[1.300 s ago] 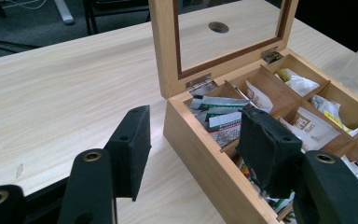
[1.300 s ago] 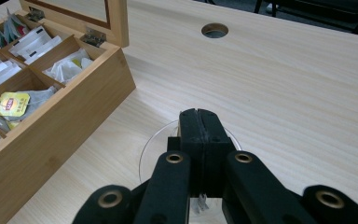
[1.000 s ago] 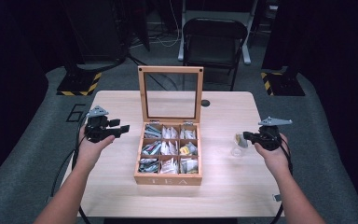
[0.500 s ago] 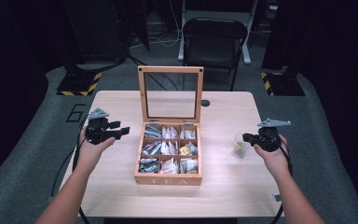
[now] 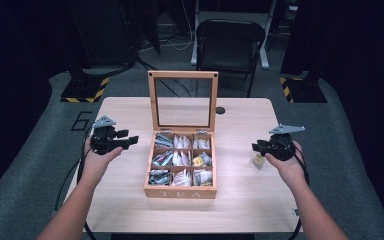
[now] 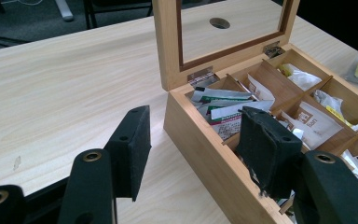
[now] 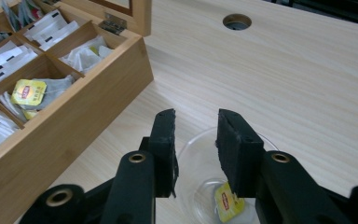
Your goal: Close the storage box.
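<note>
Two grippers are held apart: the right gripper (image 7: 196, 123), its jaws just opened and empty, is poised over a glass (image 7: 205, 179) holding a teabag (image 7: 227, 201); the left gripper (image 6: 193, 140) stands half-open, empty, beside the box (image 6: 200, 140).

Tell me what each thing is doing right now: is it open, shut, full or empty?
Tea box: open, lid up, compartments hold tea bags.
Glass cup: upright on the table, a yellow-tagged tea bag inside.
Left gripper: open, nothing between its jaws.
Right gripper: jaws just opened, above the cup, holding nothing.
Chair: unoccupied, behind the table.
</note>
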The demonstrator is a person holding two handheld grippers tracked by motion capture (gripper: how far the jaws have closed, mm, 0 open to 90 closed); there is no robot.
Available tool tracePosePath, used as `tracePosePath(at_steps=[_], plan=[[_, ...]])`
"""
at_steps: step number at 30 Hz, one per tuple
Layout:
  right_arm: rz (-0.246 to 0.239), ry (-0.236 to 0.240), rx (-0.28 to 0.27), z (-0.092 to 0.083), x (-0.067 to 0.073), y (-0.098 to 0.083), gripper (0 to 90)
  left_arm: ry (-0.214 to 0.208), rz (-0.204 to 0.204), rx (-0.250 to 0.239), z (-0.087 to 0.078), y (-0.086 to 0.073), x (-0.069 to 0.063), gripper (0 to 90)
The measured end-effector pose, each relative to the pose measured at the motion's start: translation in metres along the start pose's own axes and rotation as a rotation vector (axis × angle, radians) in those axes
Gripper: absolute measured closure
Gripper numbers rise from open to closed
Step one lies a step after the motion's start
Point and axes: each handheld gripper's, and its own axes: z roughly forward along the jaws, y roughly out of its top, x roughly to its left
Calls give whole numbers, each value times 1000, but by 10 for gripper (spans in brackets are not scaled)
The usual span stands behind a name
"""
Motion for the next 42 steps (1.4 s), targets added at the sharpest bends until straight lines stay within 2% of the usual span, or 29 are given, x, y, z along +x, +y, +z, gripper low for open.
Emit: tracePosePath(at_steps=[8,19,23,32,37,42], plan=[[-48,19,-3,1,14,12,614,-6,6,7,-2,1,1,436],[-75,60,-17,6,32,26,599,-11,4,5,-4,1,1,432],[-92,73,-14,8,39,31,579,-18,-10,3,-4,1,1,431],[-142,85,-21,13,55,42,523,-9,3,2,-6,3,-2,416],[-141,106,-37,18,61,48,510,-4,4,5,-6,3,-1,401],[-144,128,-47,23,67,54,517,-17,10,6,-7,4,-2,402]])
